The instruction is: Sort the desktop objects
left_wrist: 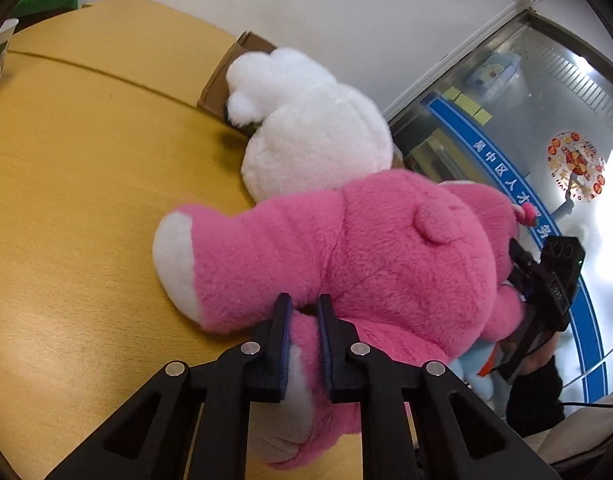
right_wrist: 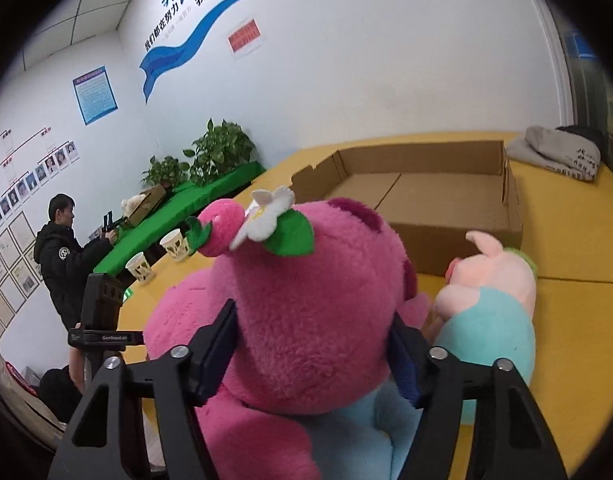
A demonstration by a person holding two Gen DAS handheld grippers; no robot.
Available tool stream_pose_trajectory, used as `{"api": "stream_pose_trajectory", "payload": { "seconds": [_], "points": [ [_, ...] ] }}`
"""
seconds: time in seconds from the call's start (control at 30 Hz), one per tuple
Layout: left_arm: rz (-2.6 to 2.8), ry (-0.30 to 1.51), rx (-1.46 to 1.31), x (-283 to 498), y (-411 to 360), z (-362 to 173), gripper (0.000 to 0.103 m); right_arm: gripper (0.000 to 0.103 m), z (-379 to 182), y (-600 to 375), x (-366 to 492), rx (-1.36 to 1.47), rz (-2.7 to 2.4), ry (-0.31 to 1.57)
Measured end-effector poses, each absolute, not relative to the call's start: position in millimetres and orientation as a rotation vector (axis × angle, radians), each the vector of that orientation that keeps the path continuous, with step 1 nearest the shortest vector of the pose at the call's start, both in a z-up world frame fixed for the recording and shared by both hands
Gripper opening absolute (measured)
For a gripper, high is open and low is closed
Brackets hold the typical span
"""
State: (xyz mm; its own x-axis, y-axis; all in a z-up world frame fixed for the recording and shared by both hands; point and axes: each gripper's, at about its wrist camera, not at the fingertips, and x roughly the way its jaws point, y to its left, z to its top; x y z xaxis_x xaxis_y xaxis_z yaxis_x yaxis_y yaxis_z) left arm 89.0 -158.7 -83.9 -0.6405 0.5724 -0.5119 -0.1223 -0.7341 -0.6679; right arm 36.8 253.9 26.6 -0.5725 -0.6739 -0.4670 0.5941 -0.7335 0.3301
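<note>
A pink plush bear (left_wrist: 386, 248) lies on the yellow table (left_wrist: 86, 200). My left gripper (left_wrist: 304, 300) is shut on one of its legs, with pink fur squeezed between the pads. In the right wrist view the bear's head (right_wrist: 306, 280), with a white flower and green leaves on top, fills my right gripper (right_wrist: 312, 312). Both pads press into its sides. A white plush toy (left_wrist: 314, 136) lies just behind the bear. A pig plush (right_wrist: 494, 300) with a teal body sits to the right of the head. Something light blue and soft (right_wrist: 366, 432) lies under the bear.
An open cardboard box (right_wrist: 458, 236) stands behind the toys, a grey folded garment (right_wrist: 554, 152) beyond it. Two paper cups (right_wrist: 140, 267) stand near the table's far left edge, by a green mat (right_wrist: 210, 196) with plants. A person (right_wrist: 62, 260) in a dark jacket stands farther off.
</note>
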Motion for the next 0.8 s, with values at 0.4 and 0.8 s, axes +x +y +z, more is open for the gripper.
{"api": "stream_pose_trajectory", "payload": {
  "seconds": [0.4, 0.8],
  "points": [
    [2.548, -0.689, -1.028, 76.3, -166.1, -39.1, 0.043, 0.057, 54.4, 273.3, 53.4, 0.642, -2.36, -0.185],
    [2.399, -0.831, -1.228, 84.1, -177.7, -117.8, 0.087, 0.089, 18.6, 246.4, -8.0, 0.875, -2.084, -0.123]
  ]
}}
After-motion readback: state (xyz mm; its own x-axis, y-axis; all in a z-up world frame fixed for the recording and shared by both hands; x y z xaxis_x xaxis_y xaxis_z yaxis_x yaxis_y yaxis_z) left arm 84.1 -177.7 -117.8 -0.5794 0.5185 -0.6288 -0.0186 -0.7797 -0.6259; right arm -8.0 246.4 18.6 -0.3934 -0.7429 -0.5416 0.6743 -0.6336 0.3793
